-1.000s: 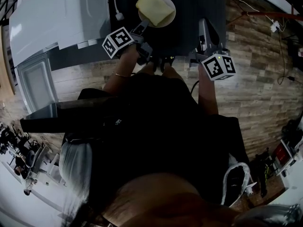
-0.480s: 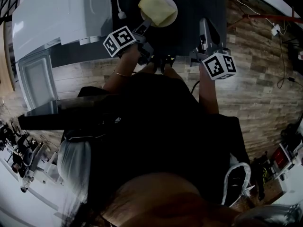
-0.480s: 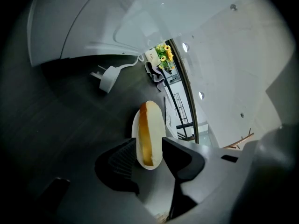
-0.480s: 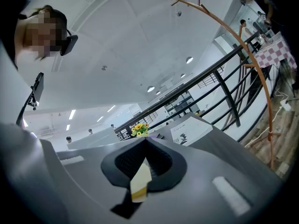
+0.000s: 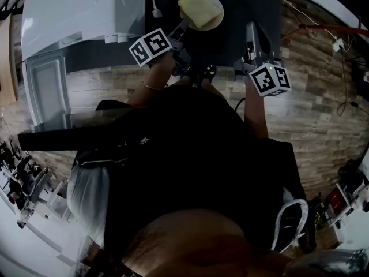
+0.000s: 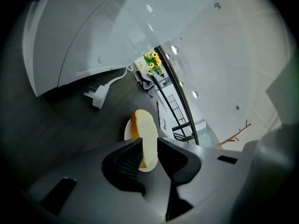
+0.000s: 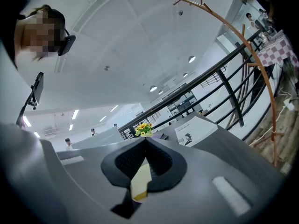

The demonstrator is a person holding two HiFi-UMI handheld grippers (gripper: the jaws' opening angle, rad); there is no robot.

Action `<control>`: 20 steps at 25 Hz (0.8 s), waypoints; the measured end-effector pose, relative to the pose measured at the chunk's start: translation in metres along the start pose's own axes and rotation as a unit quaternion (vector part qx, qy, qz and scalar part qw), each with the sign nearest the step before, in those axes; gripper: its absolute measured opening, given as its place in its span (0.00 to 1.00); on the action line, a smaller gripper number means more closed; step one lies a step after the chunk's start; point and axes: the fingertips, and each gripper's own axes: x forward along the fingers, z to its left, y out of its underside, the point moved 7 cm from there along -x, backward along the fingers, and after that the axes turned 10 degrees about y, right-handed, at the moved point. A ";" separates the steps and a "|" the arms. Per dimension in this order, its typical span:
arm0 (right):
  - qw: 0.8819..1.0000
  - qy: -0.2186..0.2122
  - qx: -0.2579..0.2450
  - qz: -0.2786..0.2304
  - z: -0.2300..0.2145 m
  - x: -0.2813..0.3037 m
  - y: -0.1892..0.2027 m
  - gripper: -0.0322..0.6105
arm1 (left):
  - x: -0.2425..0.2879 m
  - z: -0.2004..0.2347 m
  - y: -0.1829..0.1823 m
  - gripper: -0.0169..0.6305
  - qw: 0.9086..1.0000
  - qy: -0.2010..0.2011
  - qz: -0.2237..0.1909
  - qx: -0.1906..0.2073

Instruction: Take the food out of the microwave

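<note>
Closest to the head camera: the person point(image 5: 173, 172), in dark matte clothing, fills the lower view.
Left tool point(image 5: 183, 27): grey moulded plastic with ribbed black pads, pinching the near rim of the plate; the bread's edge shows between the jaws.
Right tool point(image 5: 251, 25): same build, tips pressed together on nothing; a pale yellow patch sits in the gap behind them, and I cannot tell what it is.
Plate point(image 5: 218, 7): small, round, white and smooth, outside the microwave and over the tabletop; whether it rests there or hangs clear is unclear.
Bread point(image 5: 199, 9): soft pale-yellow slice with a browner crust, lying on the plate.
Tabletop point(image 5: 242, 4): dark, flat, dull finish.
Plug point(image 5: 156, 14): white, blocky, on a white cord beside the plate.
Microwave point(image 5: 81, 10): glossy white box left of the plate, its door point(image 5: 43, 91) swung open.
Floor point(image 5: 311, 97): wood-look planks with rough grain.
Room: black metal railing point(image 7: 224, 85), yellow flowers point(image 7: 143, 128), high white ceiling point(image 7: 140, 45) with small lights.
</note>
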 end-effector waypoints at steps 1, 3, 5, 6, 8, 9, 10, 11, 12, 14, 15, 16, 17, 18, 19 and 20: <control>1.000 -0.003 -0.001 0.000 0.002 0.000 0.000 0.05 | -0.002 -0.003 -0.001 0.16 1.000 0.003 -0.003 0.008; 1.000 -0.006 -0.001 0.001 0.005 0.001 0.000 0.05 | -0.004 -0.009 -0.003 0.10 1.000 0.010 -0.008 0.020; 1.000 -0.008 -0.004 0.002 0.008 0.002 0.004 0.05 | -0.006 -0.012 -0.005 0.07 0.999 0.017 -0.009 0.035; 1.000 -0.009 -0.005 0.002 0.009 0.003 0.006 0.05 | -0.007 -0.012 -0.006 0.06 0.999 0.020 -0.010 0.045; 1.000 -0.012 -0.008 0.002 0.011 0.005 0.009 0.05 | -0.010 -0.016 -0.010 0.05 0.997 0.027 -0.011 0.070; 1.000 -0.013 -0.009 0.002 0.012 0.005 0.009 0.05 | -0.010 -0.020 -0.011 0.05 0.996 0.031 -0.011 0.084; 1.000 -0.015 -0.010 0.001 0.013 0.005 0.007 0.05 | -0.011 -0.025 -0.011 0.04 0.995 0.036 -0.011 0.097; 1.000 -0.016 -0.011 0.001 0.013 0.004 0.006 0.05 | -0.011 -0.030 -0.012 0.04 0.993 0.040 -0.010 0.110; 1.000 -0.016 -0.011 0.000 0.014 0.003 0.005 0.05 | -0.011 -0.035 -0.012 0.04 0.991 0.045 -0.008 0.124; 1.000 -0.018 -0.012 -0.002 0.014 0.003 0.003 0.05 | -0.012 -0.043 -0.012 0.04 0.987 0.051 -0.004 0.153; 1.000 -0.019 -0.012 -0.003 0.015 0.002 0.002 0.05 | -0.012 -0.047 -0.012 0.04 0.984 0.053 -0.001 0.168; 1.000 -0.021 -0.013 -0.004 0.015 0.002 0.001 0.05 | -0.012 -0.051 -0.012 0.04 0.981 0.053 0.001 0.185; 1.000 -0.022 -0.014 -0.004 0.016 0.002 0.000 0.05 | -0.013 -0.055 -0.013 0.04 0.978 0.053 0.003 0.203; 1.000 -0.024 -0.015 -0.003 0.017 0.001 -0.001 0.05 | -0.014 -0.059 -0.013 0.04 0.974 0.052 0.005 0.220; 1.000 -0.026 -0.017 -0.004 0.017 0.001 -0.002 0.05 | -0.014 -0.063 -0.014 0.04 0.971 0.053 0.007 0.234; 0.999 -0.027 -0.019 -0.005 0.018 0.001 -0.003 0.05 | -0.014 -0.067 -0.014 0.04 0.967 0.055 0.009 0.248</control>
